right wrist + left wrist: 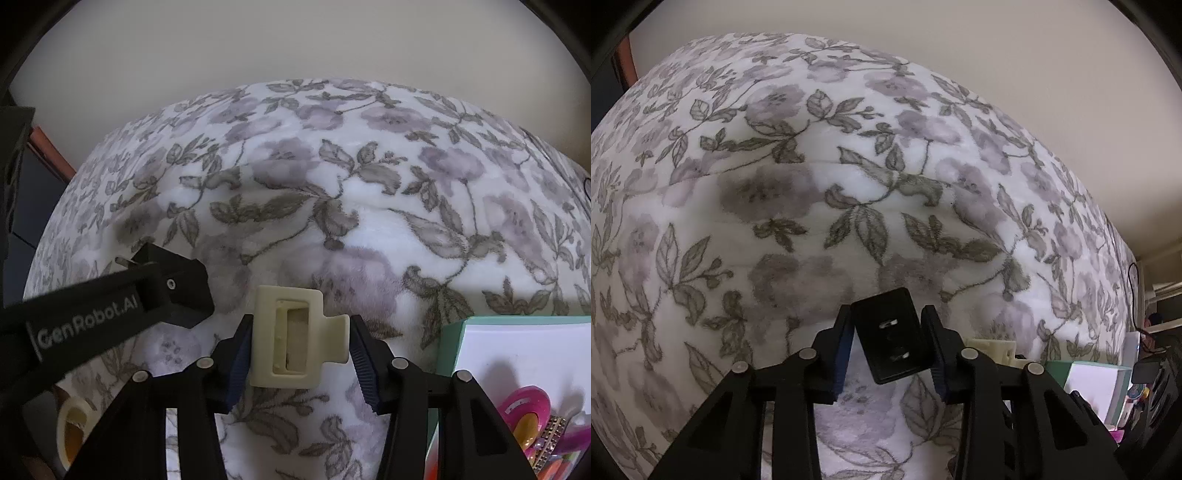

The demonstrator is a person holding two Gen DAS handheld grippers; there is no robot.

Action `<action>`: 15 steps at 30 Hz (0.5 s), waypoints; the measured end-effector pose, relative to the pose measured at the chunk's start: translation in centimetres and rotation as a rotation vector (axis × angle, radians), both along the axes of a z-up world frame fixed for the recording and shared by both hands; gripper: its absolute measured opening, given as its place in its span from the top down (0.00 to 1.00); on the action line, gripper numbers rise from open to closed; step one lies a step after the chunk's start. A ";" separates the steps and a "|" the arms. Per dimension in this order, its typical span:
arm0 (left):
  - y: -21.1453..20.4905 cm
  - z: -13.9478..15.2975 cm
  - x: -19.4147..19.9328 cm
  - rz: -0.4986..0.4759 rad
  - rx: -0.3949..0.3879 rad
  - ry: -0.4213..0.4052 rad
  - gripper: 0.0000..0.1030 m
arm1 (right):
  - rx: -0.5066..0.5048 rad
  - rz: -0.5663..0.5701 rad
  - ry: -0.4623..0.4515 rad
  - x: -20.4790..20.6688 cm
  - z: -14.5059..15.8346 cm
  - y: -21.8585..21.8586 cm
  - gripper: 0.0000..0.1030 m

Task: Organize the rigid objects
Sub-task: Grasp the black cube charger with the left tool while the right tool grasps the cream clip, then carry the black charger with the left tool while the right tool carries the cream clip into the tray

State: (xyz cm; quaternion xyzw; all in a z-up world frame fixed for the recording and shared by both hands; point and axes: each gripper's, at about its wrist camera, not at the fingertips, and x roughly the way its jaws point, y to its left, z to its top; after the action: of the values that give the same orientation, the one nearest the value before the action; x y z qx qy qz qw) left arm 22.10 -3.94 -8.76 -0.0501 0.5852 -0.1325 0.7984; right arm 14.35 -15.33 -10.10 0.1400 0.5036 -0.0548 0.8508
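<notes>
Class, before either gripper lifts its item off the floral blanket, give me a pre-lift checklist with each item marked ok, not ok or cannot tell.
1. Black plug adapter sits between the left gripper pads: ok.
2. Left pads pressing the adapter on both sides: ok.
3. Cream hair claw clip between the right gripper pads: ok.
4. Right pads both touching the clip: cannot tell; the clip's tab looks just short of one pad.
5. Teal-rimmed box within view for drop-off: ok.
6. Grippers apart from each other: ok.

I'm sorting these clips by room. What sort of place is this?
Probably a bedroom at home: a plush floral blanket covers a bed-like surface by a plain wall, with a box of small household items beside it.
</notes>
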 end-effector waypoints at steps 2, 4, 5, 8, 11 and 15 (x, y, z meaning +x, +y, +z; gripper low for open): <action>0.2 0.0 0.1 0.008 -0.008 0.004 0.69 | -0.004 0.003 -0.001 -0.1 0.1 0.1 0.52; 0.6 0.2 -0.1 0.014 -0.015 0.004 0.69 | -0.002 0.003 -0.001 -0.4 0.3 0.1 0.52; 0.8 0.4 -0.3 0.017 -0.015 0.002 0.69 | 0.000 0.005 0.001 -0.5 0.5 0.2 0.52; 0.9 0.8 -0.7 0.024 -0.018 0.002 0.69 | -0.005 0.006 -0.001 -1.2 1.0 0.3 0.52; 1.3 1.5 -1.7 0.026 -0.024 -0.001 0.69 | -0.002 0.003 -0.007 -2.1 1.7 0.4 0.52; 1.7 3.1 -3.1 0.020 -0.018 -0.032 0.69 | 0.003 -0.005 -0.017 -3.4 3.1 0.5 0.52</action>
State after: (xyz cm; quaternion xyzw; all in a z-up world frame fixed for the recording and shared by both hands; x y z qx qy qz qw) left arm 18.98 -2.23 -5.66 -0.0610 0.5707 -0.1304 0.8084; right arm 10.93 -14.79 -6.99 0.1430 0.4962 -0.0549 0.8546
